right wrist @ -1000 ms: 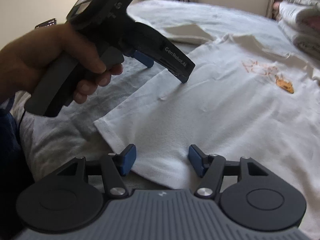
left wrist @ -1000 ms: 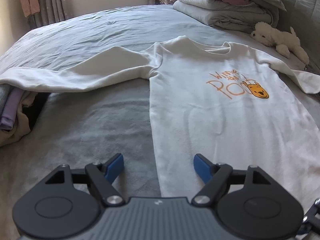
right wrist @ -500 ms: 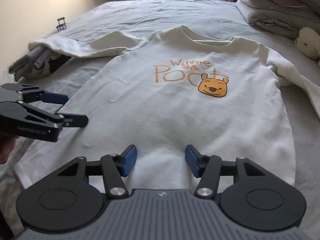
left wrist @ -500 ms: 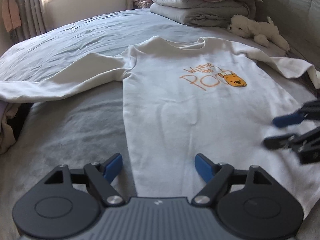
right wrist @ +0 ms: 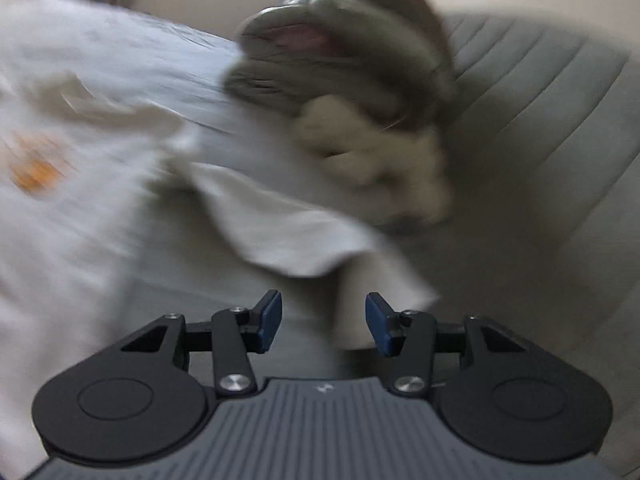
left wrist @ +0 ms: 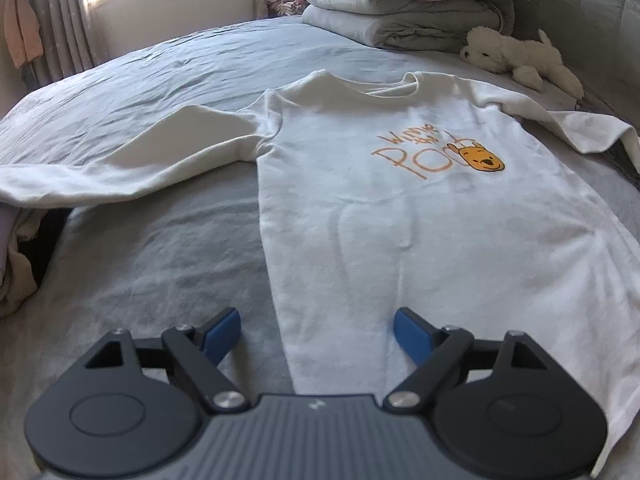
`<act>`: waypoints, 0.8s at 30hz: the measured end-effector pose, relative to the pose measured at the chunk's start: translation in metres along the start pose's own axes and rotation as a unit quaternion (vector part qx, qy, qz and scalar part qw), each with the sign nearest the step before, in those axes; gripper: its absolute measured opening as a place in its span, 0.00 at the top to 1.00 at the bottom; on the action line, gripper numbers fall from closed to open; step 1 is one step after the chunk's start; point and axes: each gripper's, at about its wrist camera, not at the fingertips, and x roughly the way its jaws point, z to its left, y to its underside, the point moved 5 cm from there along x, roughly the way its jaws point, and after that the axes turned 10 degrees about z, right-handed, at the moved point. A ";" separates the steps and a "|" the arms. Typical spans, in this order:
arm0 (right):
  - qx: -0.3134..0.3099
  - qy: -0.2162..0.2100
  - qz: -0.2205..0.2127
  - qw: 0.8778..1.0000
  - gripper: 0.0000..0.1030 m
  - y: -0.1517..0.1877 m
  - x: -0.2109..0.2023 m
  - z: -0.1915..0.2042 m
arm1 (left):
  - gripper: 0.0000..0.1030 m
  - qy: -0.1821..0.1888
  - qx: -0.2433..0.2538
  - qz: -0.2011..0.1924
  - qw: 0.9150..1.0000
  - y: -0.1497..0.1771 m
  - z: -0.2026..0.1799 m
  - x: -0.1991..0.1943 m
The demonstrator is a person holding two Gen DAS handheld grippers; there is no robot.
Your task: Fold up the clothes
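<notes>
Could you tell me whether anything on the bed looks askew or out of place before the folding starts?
Mostly tidy: the white sweatshirt lies flat, print up. Its left sleeve trails off the bed's edge, and a plush toy sits close to the other sleeve.

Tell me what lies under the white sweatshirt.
The white sweatshirt lies flat on the grey bedsheet, which shows all around it. Its left sleeve end drapes over piled clothes at the edge. Anything beneath the body is covered.

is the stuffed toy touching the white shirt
Apart. The left wrist view shows the stuffed toy lying beyond the white shirt, with a strip of grey bed cover between them.
</notes>
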 end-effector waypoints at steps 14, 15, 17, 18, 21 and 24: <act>0.024 -0.016 0.017 0.999 0.99 0.001 0.047 -0.022 | 0.16 -0.001 -0.002 -0.004 1.000 -0.002 -0.002 0.001; 0.056 -0.027 0.008 0.998 0.99 -0.002 0.037 -0.032 | 0.16 0.000 -0.002 -0.004 1.000 -0.002 -0.001 0.001; 0.132 -0.059 -0.018 0.989 0.99 -0.011 0.008 -0.053 | 0.16 0.003 -0.005 -0.003 1.000 -0.002 0.000 0.001; 0.166 -0.088 -0.034 0.982 0.99 -0.018 -0.009 -0.065 | 0.16 0.003 -0.007 -0.003 1.000 -0.002 0.001 0.000; 0.207 -0.142 -0.052 0.967 0.99 -0.042 -0.048 -0.094 | 0.16 0.003 -0.006 -0.003 1.000 -0.003 0.000 0.001; 0.235 -0.199 -0.030 0.951 0.99 -0.068 -0.046 -0.118 | 0.16 0.003 -0.007 -0.002 1.000 -0.004 0.000 0.002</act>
